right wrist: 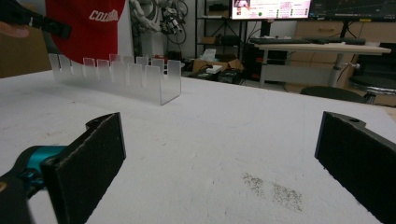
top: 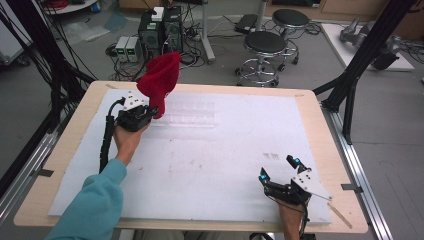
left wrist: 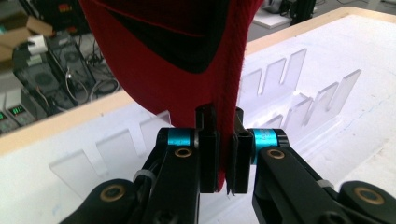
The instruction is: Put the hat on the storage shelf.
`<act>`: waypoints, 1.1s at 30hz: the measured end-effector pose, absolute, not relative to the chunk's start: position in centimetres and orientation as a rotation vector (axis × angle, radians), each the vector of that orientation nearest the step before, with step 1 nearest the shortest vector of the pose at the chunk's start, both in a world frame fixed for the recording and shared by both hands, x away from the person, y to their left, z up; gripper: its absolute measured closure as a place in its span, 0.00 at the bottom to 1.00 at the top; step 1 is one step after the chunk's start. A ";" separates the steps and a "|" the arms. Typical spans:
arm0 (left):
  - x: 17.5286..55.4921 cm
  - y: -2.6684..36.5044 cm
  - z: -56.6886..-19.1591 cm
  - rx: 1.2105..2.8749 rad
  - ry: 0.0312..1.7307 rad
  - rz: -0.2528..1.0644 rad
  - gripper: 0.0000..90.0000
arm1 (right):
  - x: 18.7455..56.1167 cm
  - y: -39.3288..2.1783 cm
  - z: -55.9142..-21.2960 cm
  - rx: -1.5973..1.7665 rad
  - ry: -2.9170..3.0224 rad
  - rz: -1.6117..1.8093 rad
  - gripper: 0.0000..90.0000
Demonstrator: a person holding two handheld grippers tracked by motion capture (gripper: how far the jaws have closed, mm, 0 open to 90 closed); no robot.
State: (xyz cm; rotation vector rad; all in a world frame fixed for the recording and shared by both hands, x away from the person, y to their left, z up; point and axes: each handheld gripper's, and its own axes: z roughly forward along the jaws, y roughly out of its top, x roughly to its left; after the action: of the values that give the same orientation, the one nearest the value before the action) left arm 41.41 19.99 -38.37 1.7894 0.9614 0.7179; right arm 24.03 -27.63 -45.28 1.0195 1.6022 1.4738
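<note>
A grey floor [top: 390, 150] is seen around a light wooden table [top: 60, 150] covered by a white sheet [top: 225, 150]. Two round black stools on chrome bases [top: 265, 45] and dark computer towers [top: 160, 30] amid tangled cables are placed beyond it. A lit monitor [right wrist: 271, 8] is mounted above a pale wooden desk [right wrist: 317, 47]

- The cap [top: 160, 82] hangs above the far left part of the table [top: 60, 145], pinched in the left gripper [top: 150, 114].
- The slotted rack [top: 187, 115] stands on the table just right of that gripper, under and beside the cap.
- The right gripper [top: 279, 172] rests at the near right edge, well apart from the rack.
</note>
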 end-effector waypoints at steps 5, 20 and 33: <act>41.3 19.8 -39.0 1.785 0.961 0.725 0.95 | 24.0 -27.6 -45.3 1.019 1.604 1.473 0.01; 40.9 20.0 -39.4 1.831 1.010 0.607 0.87 | 23.9 -27.6 -45.3 1.008 1.599 1.474 0.01; 40.2 21.3 -38.9 1.886 1.042 0.488 0.21 | 23.6 -27.9 -45.4 0.998 1.569 1.516 0.01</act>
State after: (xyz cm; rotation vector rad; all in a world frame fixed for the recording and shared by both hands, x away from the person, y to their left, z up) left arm 40.22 21.31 -38.91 1.8858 1.0419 0.4884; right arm 23.64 -27.90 -45.44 0.9977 1.5688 1.5160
